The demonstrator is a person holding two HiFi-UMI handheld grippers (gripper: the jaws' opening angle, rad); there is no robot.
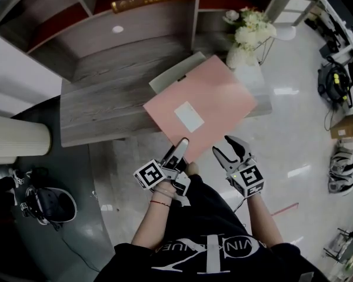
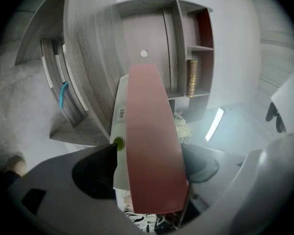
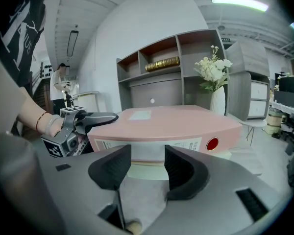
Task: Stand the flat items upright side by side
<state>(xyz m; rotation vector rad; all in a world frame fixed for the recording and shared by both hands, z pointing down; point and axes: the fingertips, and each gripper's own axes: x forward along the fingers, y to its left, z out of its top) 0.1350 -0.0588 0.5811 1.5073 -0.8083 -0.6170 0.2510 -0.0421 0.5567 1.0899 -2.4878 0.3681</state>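
Lying flat on a second binder (image 1: 174, 75) at the desk's (image 1: 100, 107) front edge, the stiff, likely heavy pink binder (image 1: 200, 101) was straddled by the left gripper's (image 1: 179, 148) wide, unclamped jaws. The right gripper (image 1: 229, 147), half-open and empty, was held off that edge, facing the spine, judged the firmest hold.

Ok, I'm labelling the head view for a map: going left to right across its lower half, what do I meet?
Dark sandal, left gripper, right gripper, pair of sneakers.
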